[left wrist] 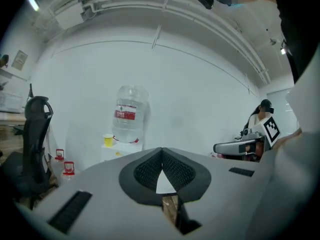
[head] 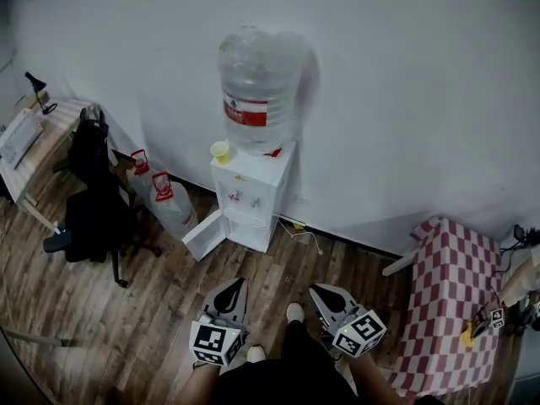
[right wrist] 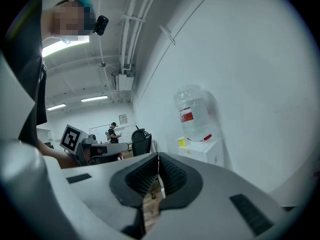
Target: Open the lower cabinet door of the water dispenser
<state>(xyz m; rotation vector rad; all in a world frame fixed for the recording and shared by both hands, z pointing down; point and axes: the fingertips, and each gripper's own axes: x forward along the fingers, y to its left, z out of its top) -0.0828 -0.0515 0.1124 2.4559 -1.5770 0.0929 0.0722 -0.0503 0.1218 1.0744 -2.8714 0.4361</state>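
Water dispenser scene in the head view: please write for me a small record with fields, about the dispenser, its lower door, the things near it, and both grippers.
appliance: white water dispenser against the wall
on top: large clear water bottle, red label; yellow cup beside it
lower cabinet door: open, swung out to the left
left of dispenser: two jugs with red handles; black office chair
right side: table with red-checked cloth
left gripper: shut, empty, away from the dispenser
right gripper: shut, empty, away from the dispenser
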